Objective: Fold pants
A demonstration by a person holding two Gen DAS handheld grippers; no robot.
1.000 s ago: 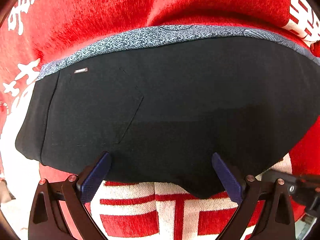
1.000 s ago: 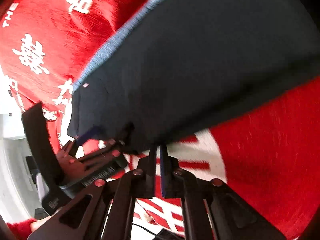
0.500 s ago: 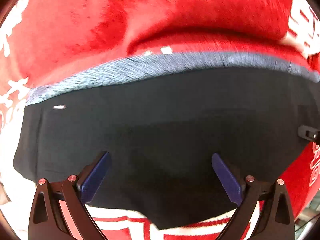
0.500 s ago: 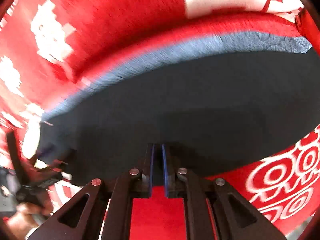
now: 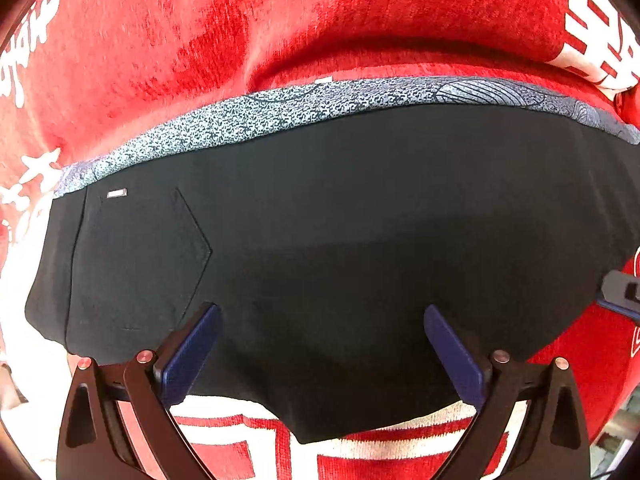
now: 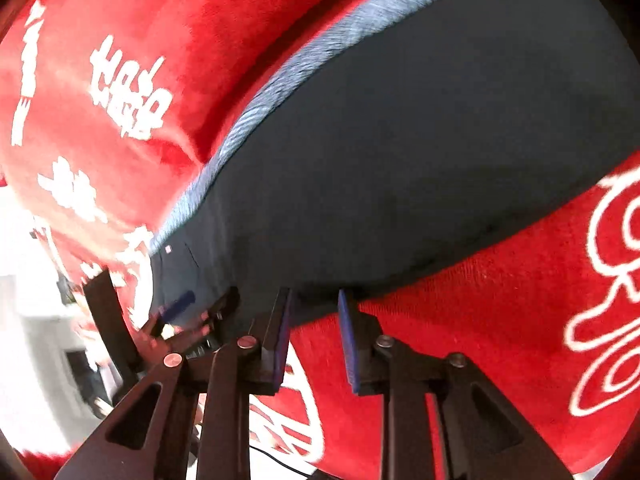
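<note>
Lying crosswise: folded pants (image 5: 340, 248)

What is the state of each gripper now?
Left gripper: open, empty, over the black pants.
Right gripper: open, holding nothing.

White characters and letter-like shapes are printed on the red blanket (image 5: 160, 60), near its edges in both wrist views, but none can be read. The small pale tag (image 5: 117, 193) on the black pants (image 5: 360, 240) is too small to read.
</note>
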